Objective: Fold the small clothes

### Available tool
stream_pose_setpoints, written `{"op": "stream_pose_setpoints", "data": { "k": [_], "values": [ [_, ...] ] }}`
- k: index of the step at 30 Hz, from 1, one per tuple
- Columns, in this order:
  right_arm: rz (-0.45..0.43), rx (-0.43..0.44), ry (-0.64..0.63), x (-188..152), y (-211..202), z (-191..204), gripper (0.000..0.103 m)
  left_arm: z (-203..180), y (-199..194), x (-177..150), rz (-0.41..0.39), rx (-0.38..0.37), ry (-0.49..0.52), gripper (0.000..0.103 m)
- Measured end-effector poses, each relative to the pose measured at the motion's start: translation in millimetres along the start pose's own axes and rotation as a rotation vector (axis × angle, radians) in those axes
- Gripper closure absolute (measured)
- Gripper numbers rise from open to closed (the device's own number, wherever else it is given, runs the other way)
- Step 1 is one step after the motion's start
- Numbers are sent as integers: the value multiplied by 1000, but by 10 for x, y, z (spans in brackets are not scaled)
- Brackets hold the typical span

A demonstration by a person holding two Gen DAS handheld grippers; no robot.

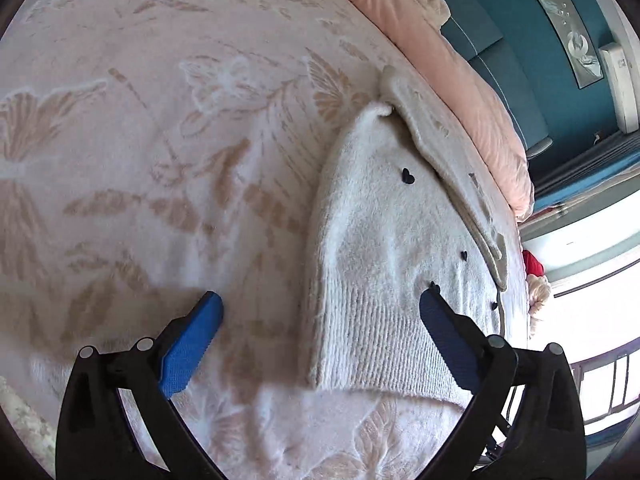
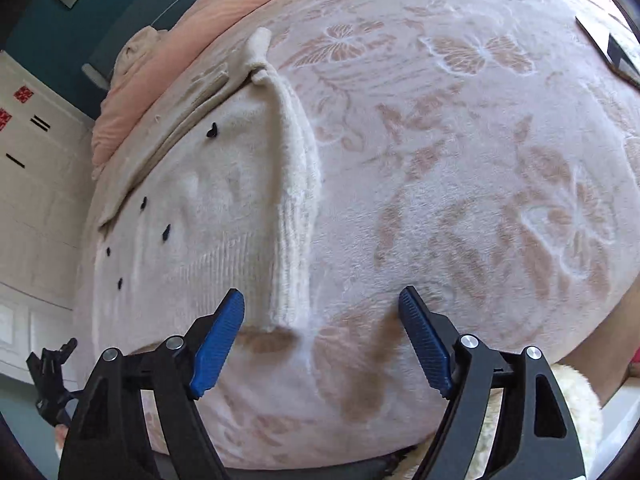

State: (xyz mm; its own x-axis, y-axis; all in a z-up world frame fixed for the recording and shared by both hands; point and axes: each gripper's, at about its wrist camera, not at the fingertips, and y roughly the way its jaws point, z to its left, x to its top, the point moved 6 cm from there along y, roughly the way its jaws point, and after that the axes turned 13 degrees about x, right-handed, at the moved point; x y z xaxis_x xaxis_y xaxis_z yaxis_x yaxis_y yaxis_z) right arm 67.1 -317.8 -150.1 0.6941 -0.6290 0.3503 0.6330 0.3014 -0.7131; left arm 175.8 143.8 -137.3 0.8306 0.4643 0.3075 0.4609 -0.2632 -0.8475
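A small white fuzzy knit sweater [image 1: 384,248] with small black heart shapes lies flat on a pink butterfly-patterned blanket [image 1: 160,140]. A sleeve is folded over along its edge in the right wrist view [image 2: 292,184]. A beige garment [image 1: 448,148] lies along its far side. My left gripper [image 1: 320,300] is open, with its fingers straddling the ribbed hem corner of the sweater. My right gripper [image 2: 322,300] is open and empty, just above the cuff end of the folded sleeve. The sweater body also shows in the right wrist view [image 2: 192,216].
A peach duvet [image 1: 452,56] is bunched along the bed's far side against a teal headboard [image 1: 520,60]. A red and blond doll [image 1: 534,276] lies past the bed edge by a bright window. White cabinet doors [image 2: 32,216] stand left of the bed.
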Motion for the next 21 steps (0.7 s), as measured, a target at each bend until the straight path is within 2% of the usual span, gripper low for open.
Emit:
{"op": "stream_pose_setpoints", "data": {
  "k": [3,5,8,9,10,11,12,14,17,21],
  "values": [
    [-27,12,-21,2,179,199,16,-206,123,-89,68,-20,5,5],
    [-44,58,-3,42,277,281,16,-306,178,-92,48,40,35,5],
    [-58,93,55,134,371,326,15,-360,210,-54,40,85,28,7],
    [-58,119,74,173,385,344,27,-390,187,-31,33,72,26,24],
    [-44,147,100,203,404,360,59,-425,185,-17,49,47,33,58],
    [-22,162,132,225,424,365,78,-433,202,-14,83,49,34,72],
    [-15,183,159,242,404,376,89,-419,194,-10,103,58,25,93],
    [-42,238,151,314,242,459,91,-405,69,20,104,53,12,94],
    [-36,319,80,398,-105,697,93,-354,-239,73,84,31,30,96],
    [20,283,-51,355,-561,838,95,-284,-659,27,109,-14,68,98]
  ]
}}
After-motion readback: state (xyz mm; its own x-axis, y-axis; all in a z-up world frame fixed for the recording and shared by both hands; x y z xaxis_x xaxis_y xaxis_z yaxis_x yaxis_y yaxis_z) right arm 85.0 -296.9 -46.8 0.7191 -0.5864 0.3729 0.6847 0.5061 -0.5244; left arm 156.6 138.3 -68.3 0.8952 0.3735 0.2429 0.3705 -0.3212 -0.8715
